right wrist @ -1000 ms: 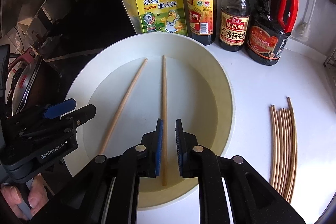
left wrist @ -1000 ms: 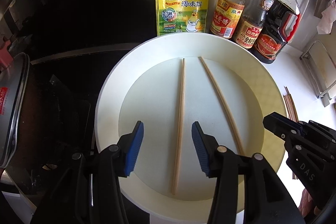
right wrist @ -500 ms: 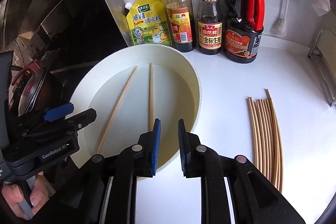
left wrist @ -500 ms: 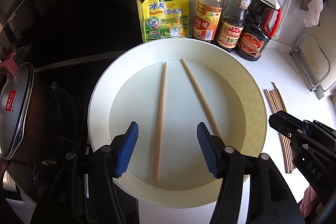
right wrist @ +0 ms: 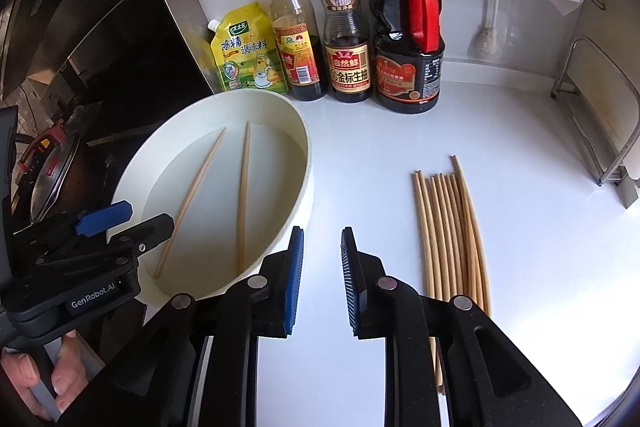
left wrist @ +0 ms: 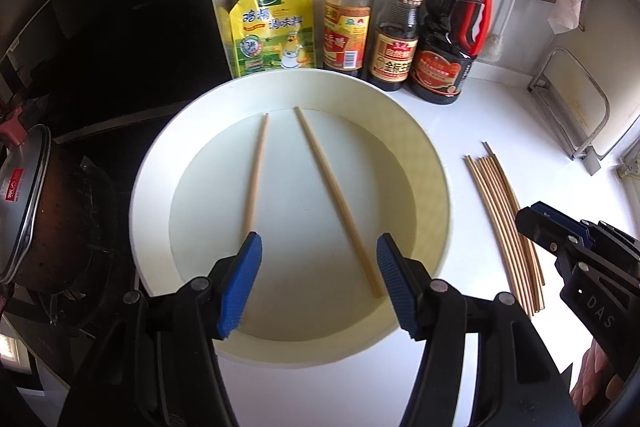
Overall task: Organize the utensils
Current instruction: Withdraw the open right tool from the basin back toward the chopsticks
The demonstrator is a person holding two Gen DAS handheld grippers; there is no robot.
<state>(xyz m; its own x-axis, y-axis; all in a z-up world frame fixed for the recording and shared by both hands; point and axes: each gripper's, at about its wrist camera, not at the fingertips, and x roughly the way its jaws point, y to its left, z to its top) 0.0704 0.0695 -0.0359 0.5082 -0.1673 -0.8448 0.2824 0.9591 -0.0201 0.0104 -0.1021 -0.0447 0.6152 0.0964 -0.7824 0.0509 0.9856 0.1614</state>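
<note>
Two wooden chopsticks (left wrist: 254, 175) (left wrist: 336, 199) lie apart on the floor of a round white basin (left wrist: 160, 155). My left gripper (left wrist: 318, 247) hovers open over the basin's near side, above their near ends, with nothing between its pads. A bundle of several chopsticks (right wrist: 452, 239) lies on the white counter to the right of the basin (right wrist: 308, 179). My right gripper (right wrist: 322, 239) hangs over the counter between basin and bundle, jaws a little apart and empty. The right wrist view shows the left gripper (right wrist: 132, 221) at the basin's left edge, and the left wrist view shows the right gripper (left wrist: 532, 223) over the bundle (left wrist: 504, 223).
A yellow seasoning pouch (left wrist: 272, 27) and three sauce bottles (left wrist: 400, 27) stand against the back wall behind the basin. A stove with a lidded pot (left wrist: 24, 203) is on the left. A metal rack (right wrist: 600, 131) stands at the right. White counter stretches right of the bundle.
Both grippers drew back and to the right. The left jaws opened wider. The right gripper left the chopstick in the basin, now hangs over the counter, and its jaws parted slightly.
</note>
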